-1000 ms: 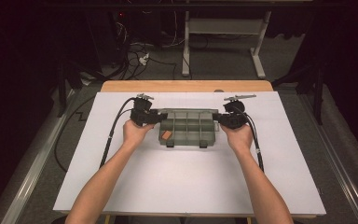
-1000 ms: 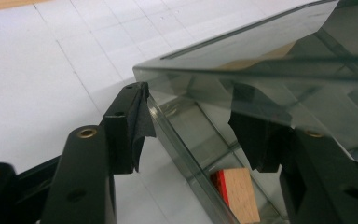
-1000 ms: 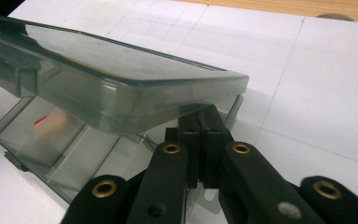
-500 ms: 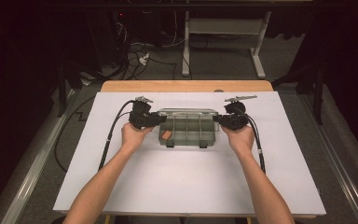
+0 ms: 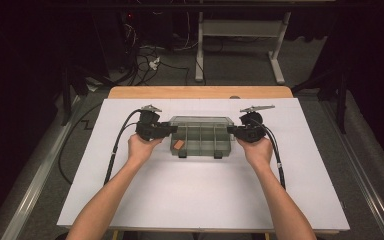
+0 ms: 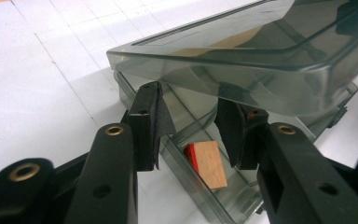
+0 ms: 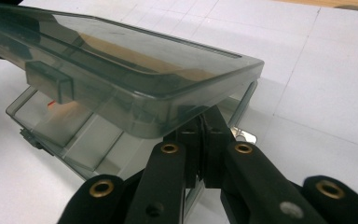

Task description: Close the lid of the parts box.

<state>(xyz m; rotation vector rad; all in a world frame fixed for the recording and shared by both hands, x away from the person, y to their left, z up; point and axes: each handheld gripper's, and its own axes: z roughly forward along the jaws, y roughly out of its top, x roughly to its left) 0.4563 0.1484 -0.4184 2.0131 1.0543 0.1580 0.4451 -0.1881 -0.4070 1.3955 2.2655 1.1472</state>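
Left gripper point(image 6: 191, 135) jaws just closing, box point(image 5: 200, 148) wall between, not pinched yet. Right gripper point(image 7: 204, 140) jaws shut under lid point(image 7: 121, 74). Lid now half down; closing comes next.

A smoky translucent compartment box point(image 5: 200, 141) lies in the middle of the white counter point(image 5: 200, 200), its long side running left to right. Its hinged lid point(image 6: 242, 51) is tilted partway down over the tray, not yet shut. A small wooden block with a red face point(image 6: 208, 164) rests in the near-left compartment.
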